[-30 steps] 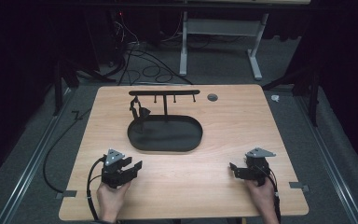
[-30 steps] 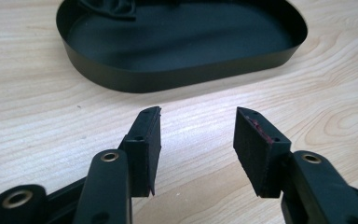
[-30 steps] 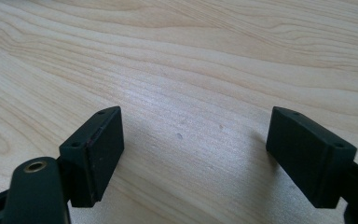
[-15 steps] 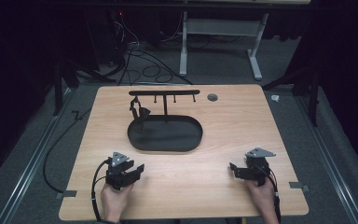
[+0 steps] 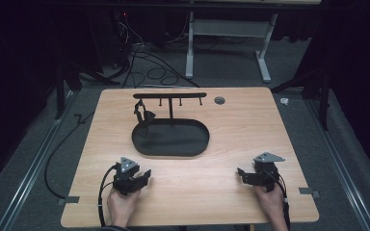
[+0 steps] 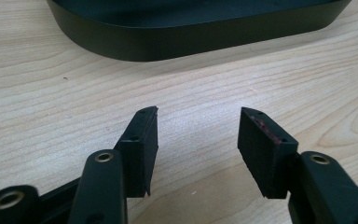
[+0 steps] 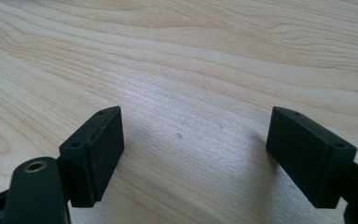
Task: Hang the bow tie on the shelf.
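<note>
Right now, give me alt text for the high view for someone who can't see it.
A person's two hands rest near the front edge of a wooden table, each holding an open black gripper: the left gripper and the right gripper. Beyond them, at mid-table, sits a black oval tray with a hook rack standing behind it.

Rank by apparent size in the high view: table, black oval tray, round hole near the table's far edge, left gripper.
1. table
2. black oval tray
3. left gripper
4. round hole, clearly smallest, though it lies farthest from the camera.
</note>
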The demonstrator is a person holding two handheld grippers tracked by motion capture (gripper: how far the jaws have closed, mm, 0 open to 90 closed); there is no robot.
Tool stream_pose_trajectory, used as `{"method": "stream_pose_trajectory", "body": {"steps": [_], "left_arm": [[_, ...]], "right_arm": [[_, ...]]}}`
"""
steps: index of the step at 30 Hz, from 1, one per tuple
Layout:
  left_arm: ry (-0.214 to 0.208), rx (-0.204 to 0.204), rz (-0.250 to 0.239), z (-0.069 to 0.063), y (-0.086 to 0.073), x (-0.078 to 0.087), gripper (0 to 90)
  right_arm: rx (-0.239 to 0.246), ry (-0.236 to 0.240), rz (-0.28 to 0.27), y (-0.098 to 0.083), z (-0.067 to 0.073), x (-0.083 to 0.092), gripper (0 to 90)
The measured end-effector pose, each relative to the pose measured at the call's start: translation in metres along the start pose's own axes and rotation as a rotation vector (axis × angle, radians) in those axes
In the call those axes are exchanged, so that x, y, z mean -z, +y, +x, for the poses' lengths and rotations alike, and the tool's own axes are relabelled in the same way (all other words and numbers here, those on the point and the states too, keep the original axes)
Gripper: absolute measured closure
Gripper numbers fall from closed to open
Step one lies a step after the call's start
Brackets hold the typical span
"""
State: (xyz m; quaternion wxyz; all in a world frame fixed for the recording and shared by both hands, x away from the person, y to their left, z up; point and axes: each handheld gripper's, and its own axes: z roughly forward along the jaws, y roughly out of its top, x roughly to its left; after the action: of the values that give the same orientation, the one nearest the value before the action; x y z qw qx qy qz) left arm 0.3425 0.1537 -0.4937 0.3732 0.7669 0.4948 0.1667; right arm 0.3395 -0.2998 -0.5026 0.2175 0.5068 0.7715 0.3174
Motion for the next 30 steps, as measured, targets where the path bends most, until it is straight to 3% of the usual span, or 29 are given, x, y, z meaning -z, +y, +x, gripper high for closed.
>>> {"method": "stream_pose_trajectory", "body": {"steps": [23, 30], "left_arm": [[0.051, -0.029, -0.006, -0.003, -0.003, -0.014, 44.7], [0.082, -0.059, -0.020, -0.008, -0.005, -0.016, 42.4]], "right_arm": [[0.000, 0.000, 0.000, 0.000, 0.000, 0.000, 20.1], [0.000, 0.001, 0.000, 0.000, 0.000, 0.000, 20.1]]}}
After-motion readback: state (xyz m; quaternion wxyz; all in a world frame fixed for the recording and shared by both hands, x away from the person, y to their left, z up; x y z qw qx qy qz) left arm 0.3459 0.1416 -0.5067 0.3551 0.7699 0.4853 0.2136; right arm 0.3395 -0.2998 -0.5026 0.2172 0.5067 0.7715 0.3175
